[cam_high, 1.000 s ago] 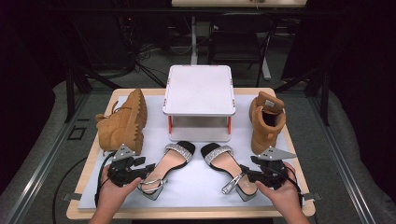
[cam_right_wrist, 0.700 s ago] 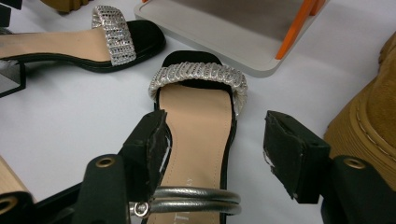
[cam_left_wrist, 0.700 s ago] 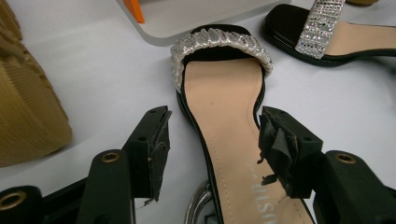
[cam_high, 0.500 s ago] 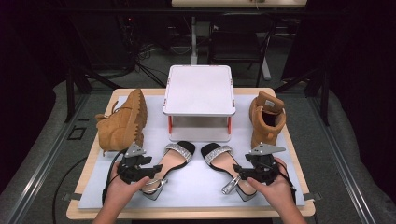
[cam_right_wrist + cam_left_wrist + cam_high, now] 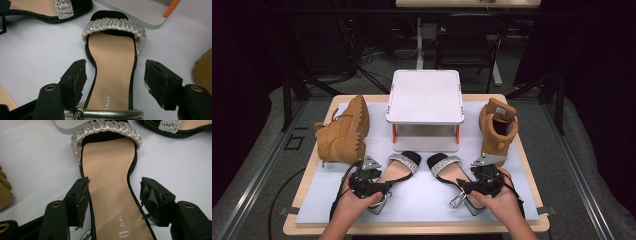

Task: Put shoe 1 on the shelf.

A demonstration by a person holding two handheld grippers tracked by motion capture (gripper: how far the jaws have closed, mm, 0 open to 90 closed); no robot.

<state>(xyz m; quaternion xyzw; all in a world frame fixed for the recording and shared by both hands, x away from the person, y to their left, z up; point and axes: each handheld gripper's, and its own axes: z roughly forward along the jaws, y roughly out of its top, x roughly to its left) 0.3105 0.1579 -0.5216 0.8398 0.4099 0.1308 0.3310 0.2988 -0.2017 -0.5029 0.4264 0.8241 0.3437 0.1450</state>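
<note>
Sandals lay side by side at the tabletop's [image 5: 422,200] near edge, toes toward the white stand [image 5: 424,97]: left sandal [image 5: 394,172], right sandal [image 5: 452,177]. Left claw [image 5: 113,197] was released, jaws straddling the left sandal's insole, one on each side, not pinching. Right claw [image 5: 115,80] likewise released around the right sandal's waist, just ahead of its silver ankle strap [image 5: 107,114]. Step looked like pre-grasp on both. Next move probably calls for clamping the soles squarely, then lifting level. Boots [image 5: 343,134] stood off to each side.
</note>
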